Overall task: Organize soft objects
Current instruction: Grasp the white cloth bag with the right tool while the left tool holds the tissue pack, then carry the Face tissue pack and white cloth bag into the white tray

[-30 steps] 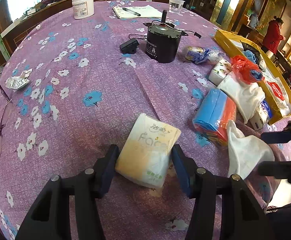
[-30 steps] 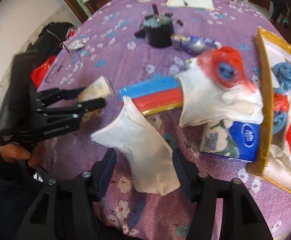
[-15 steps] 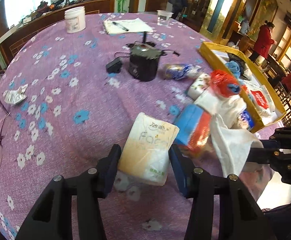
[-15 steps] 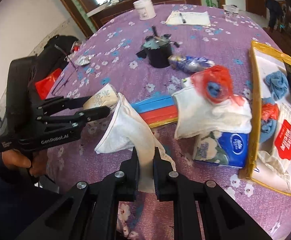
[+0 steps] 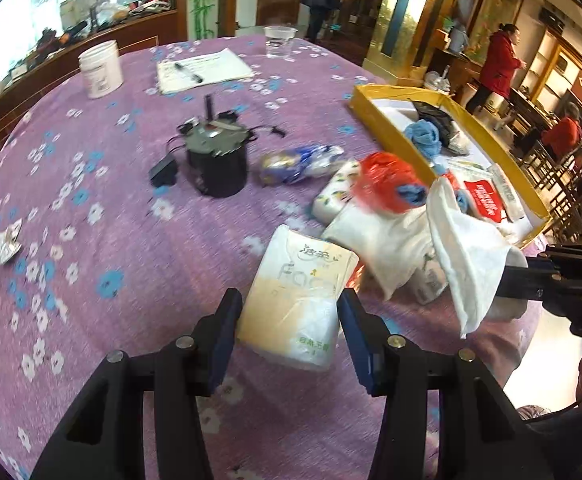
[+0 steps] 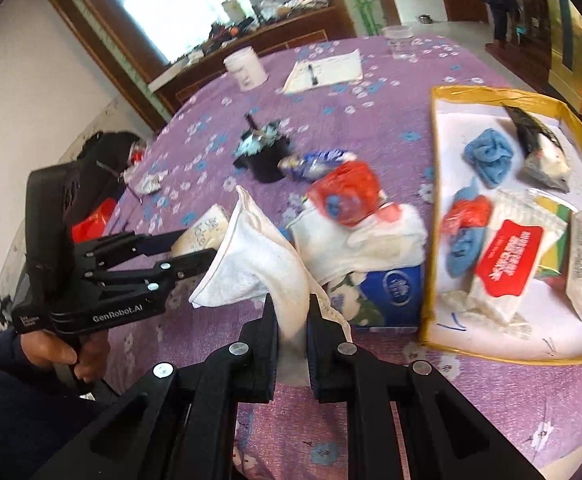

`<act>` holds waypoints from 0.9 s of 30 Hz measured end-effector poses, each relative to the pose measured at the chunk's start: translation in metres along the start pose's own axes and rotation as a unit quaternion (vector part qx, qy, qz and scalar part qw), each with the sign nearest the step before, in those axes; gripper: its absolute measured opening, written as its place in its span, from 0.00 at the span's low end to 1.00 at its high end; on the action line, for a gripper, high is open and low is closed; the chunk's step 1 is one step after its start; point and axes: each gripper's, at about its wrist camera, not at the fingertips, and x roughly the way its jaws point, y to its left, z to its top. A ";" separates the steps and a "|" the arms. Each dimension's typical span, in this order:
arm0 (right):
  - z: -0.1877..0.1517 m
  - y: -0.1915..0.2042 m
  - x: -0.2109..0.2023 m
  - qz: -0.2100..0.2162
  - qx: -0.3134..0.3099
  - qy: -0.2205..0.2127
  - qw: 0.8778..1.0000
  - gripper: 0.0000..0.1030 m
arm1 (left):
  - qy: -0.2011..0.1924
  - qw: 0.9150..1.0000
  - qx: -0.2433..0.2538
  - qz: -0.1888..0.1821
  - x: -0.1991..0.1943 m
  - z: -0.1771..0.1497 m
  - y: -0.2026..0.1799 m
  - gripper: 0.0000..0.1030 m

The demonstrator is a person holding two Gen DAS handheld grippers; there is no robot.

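Left wrist view
- Left claw (image 5: pixel 287 312): clamped on the tissue pack (image 5: pixel 297 300), one finger flat against each long side.
- Tissue pack: white and pale yellow, in clear wrap, raised off the purple flowered tablecloth (image 5: pixel 111 208) and tilted, its far end up and away from the claw.
- Ahead and right of the claw: a heap of white cloths (image 5: pixel 383 240) with a red plastic bag (image 5: pixel 383 184) on top, just past the pack's far corner.
- Far right: the right claw comes in from the edge, with a white cloth (image 5: pixel 467 256) bunched in it and drooping below its fingers.
- Beyond the heap: a yellow-rimmed tray (image 5: pixel 395 136) with a blue rag and packets inside.
- Ahead and left: a black pot-like device (image 5: pixel 219 164) with a small black plug beside it, well apart from the claw.

Right wrist view
- Right claw (image 6: pixel 293 330): pinched together on the white cloth (image 6: pixel 259 264), which fans out above the fingertips.
- Left of the claw: the left claw (image 6: pixel 189 246), gripped by a hand (image 6: pixel 55 352), with the tissue pack (image 6: pixel 205 230) between its fingers.
- Just ahead and right: the white cloth heap over a blue tissue box (image 6: pixel 387 288), red bag on top.
- Right: the tray (image 6: pixel 431 216), touching the blue box.
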 end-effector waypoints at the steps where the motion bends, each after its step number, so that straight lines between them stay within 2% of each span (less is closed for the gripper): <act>1: 0.001 -0.002 -0.003 -0.001 0.003 -0.005 1.000 0.13 | -0.001 1.000 0.003 -0.002 0.000 0.002 -0.003 0.48; 9: 0.008 -0.023 -0.024 -0.001 0.033 -0.035 0.999 0.13 | -0.009 1.000 0.023 -0.012 -0.001 0.023 -0.022 0.48; 27: 0.017 -0.066 -0.043 -0.011 0.086 -0.054 0.995 0.13 | -0.012 0.998 0.044 -0.044 0.007 0.053 -0.060 0.48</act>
